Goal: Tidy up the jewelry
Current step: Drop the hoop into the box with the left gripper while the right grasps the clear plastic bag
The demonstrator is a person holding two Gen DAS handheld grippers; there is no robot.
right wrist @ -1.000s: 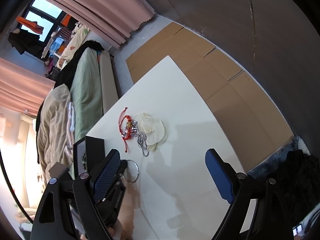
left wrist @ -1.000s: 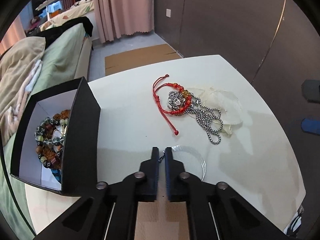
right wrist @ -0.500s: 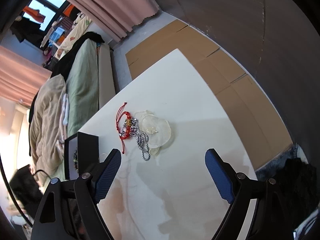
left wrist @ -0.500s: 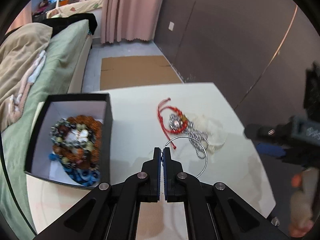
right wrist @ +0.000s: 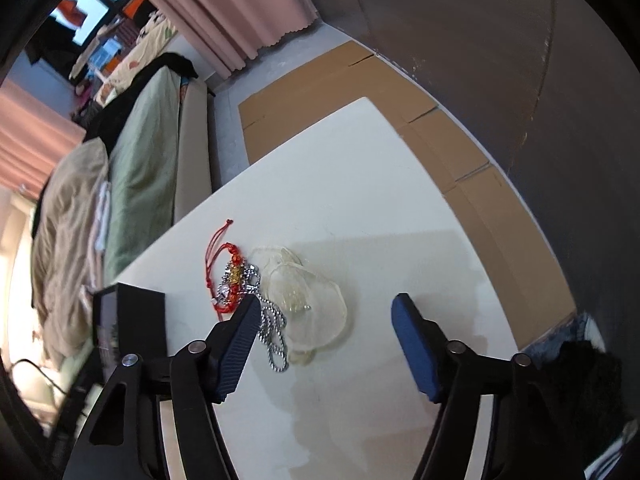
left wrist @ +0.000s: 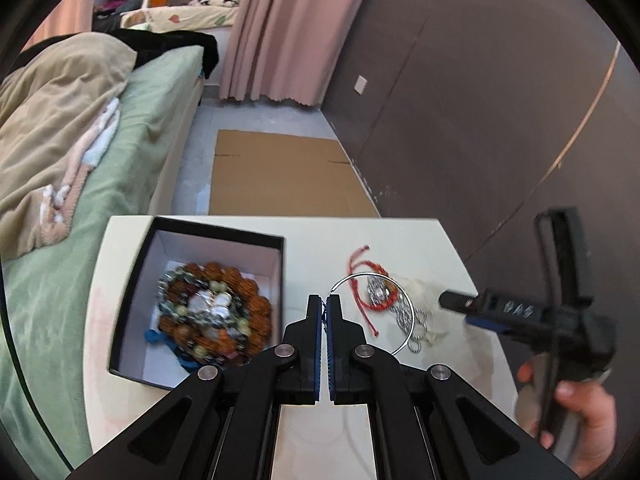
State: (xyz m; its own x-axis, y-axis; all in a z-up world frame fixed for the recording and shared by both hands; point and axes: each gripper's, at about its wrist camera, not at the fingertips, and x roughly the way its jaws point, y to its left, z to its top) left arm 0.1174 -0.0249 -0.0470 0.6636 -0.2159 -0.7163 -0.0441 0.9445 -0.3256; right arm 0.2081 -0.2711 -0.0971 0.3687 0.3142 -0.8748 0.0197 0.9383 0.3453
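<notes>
Now the left gripper (left wrist: 324, 304) has its fingers pinched on the thin silver bangle (left wrist: 402, 302), which hangs off the tips above the table (left wrist: 320, 248), over the jewelry still lying there. The box (left wrist: 132, 288) sits just to the left, open-topped, already holding beaded bracelets (left wrist: 212, 316). As I read it, the step in hand is carrying the bangle across and dropping it in. The pinch is on a thin wire edge, so it may swing or slip; move sideways smoothly, keep the fingers closed until the ring is well inside the black walls, and let go low so it lies on the beads rather than catching the rim. The right gripper (right wrist: 324, 336) is spread wide, empty, poised above the red cord (right wrist: 224, 268), chain (right wrist: 272, 336) and clear pouch (right wrist: 316, 312); it should stay out of the left one's path
</notes>
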